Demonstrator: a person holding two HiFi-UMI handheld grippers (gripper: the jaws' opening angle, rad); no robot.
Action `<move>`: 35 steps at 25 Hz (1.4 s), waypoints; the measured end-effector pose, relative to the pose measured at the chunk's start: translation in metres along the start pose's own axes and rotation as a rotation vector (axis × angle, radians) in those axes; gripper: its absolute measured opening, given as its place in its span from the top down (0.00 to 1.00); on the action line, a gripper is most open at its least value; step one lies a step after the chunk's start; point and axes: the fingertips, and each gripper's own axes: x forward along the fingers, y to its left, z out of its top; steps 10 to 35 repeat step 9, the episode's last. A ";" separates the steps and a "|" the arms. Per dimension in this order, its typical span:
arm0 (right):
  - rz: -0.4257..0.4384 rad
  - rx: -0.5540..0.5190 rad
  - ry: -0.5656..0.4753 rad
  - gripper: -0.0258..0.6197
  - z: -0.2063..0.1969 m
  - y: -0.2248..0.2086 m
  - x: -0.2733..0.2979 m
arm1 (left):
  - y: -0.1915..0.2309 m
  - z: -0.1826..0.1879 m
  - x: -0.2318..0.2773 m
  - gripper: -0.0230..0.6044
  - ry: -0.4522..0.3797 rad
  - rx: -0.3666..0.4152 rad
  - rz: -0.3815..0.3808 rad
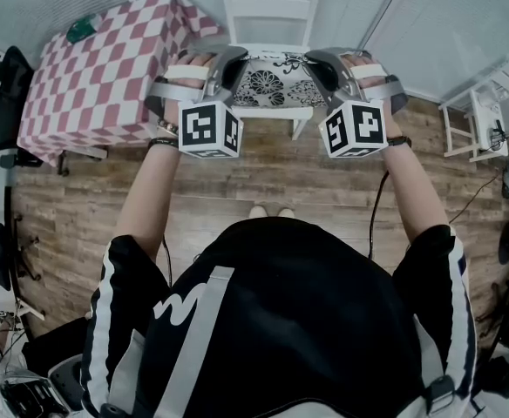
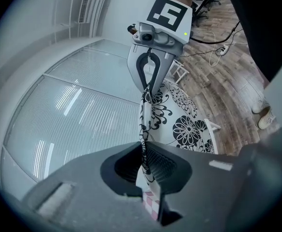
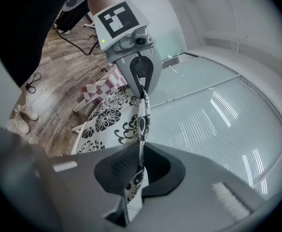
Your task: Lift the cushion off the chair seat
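Left tongs [image 2: 144, 154] were clamped on one edge of the flowered cushion [image 1: 270, 84], and right tongs [image 3: 140, 159] were clamped on the opposite edge. The cushion was held stretched between them over the white chair [image 1: 268, 9] seat. A checkered desk [image 1: 106, 68] stood just left of the chair.

Home-like corner staged inside an office or laboratory room. Domestic furnishings: a table under a pink-and-white checked cloth [image 1: 98, 68], a white chair [image 1: 268, 7] and a small white stand [image 1: 477, 116] on a wood-plank floor [image 1: 263, 177]. Workplace features: ribbed, frosted glass partition walls [image 2: 83, 110], a black office chair [image 1: 2, 85] and loose cables [image 2: 213, 41] trailing across the floor.
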 end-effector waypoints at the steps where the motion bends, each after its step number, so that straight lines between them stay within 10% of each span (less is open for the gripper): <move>1: 0.002 -0.002 0.000 0.95 0.000 0.001 0.000 | 0.000 0.000 0.000 0.93 0.001 0.003 -0.001; 35: 0.017 0.012 -0.007 0.95 0.001 0.005 0.001 | 0.000 0.000 -0.002 0.93 -0.008 -0.006 -0.005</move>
